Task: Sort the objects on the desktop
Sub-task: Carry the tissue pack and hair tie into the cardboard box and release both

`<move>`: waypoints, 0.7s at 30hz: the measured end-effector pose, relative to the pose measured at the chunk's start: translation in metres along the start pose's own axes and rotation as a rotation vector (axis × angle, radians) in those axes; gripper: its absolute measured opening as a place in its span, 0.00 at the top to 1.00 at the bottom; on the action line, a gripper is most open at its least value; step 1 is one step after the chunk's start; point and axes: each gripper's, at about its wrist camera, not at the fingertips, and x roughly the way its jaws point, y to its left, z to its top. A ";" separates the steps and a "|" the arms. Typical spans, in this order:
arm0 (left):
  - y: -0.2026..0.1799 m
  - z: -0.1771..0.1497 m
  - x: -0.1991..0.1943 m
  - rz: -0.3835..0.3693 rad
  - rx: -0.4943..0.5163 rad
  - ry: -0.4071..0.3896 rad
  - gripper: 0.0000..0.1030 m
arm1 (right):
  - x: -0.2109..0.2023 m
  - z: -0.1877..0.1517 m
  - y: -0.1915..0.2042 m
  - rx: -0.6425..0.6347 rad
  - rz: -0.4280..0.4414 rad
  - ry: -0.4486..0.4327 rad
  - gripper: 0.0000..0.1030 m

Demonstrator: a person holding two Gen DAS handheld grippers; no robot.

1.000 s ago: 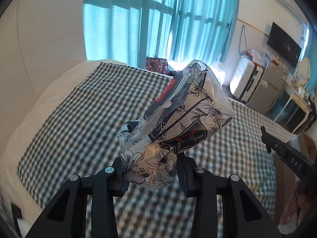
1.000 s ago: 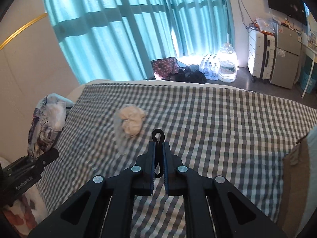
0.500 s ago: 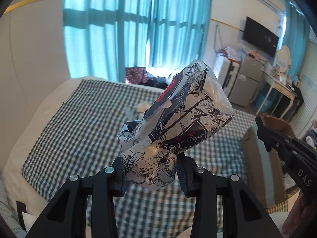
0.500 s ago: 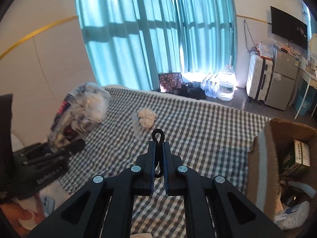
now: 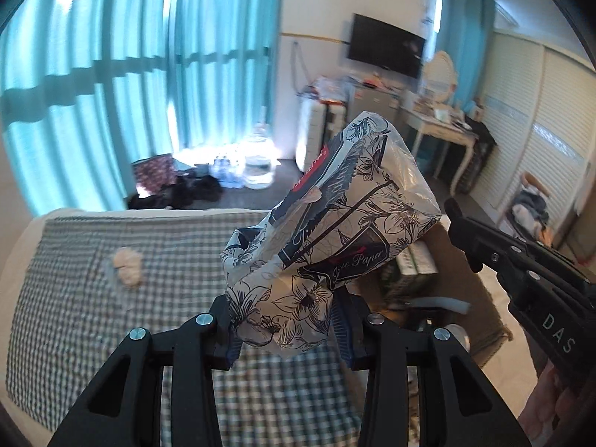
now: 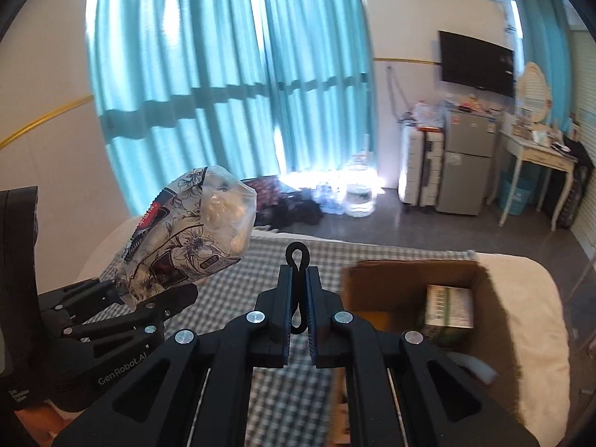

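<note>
We find the checked bed cover [image 5: 93, 298] spread below and ahead of both grippers. Ahead of the right gripper [image 6: 298, 283], slightly to its right, an open cardboard box [image 6: 484, 298] sits on the bed; we see a green-and-white carton [image 6: 449, 307] standing inside it.

The left gripper [image 5: 287, 320] is partly open and clamps the lower end of the tissue pack [image 5: 327, 231], a soft floral-printed packet. The pack rises from between the fingers, tilted up and to the right, clear of the bed. From the right wrist view we see the same pack [image 6: 193, 231] held aloft to the left of the right gripper, with white tissue showing through its clear end.

The right gripper's jaws are closed on a thin black loop [image 6: 297, 253], which pokes out just beyond the fingertips. We cannot tell what kind of object it is; only the loop shows.

Ahead and to the left of the left gripper, a small crumpled pale wad [image 5: 128, 266] lies on the cover, blurred, possibly used tissue.
</note>
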 end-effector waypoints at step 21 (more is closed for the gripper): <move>-0.090 -0.055 0.095 -0.080 0.113 0.277 0.05 | 0.016 -0.057 -0.146 0.213 -0.135 0.166 0.70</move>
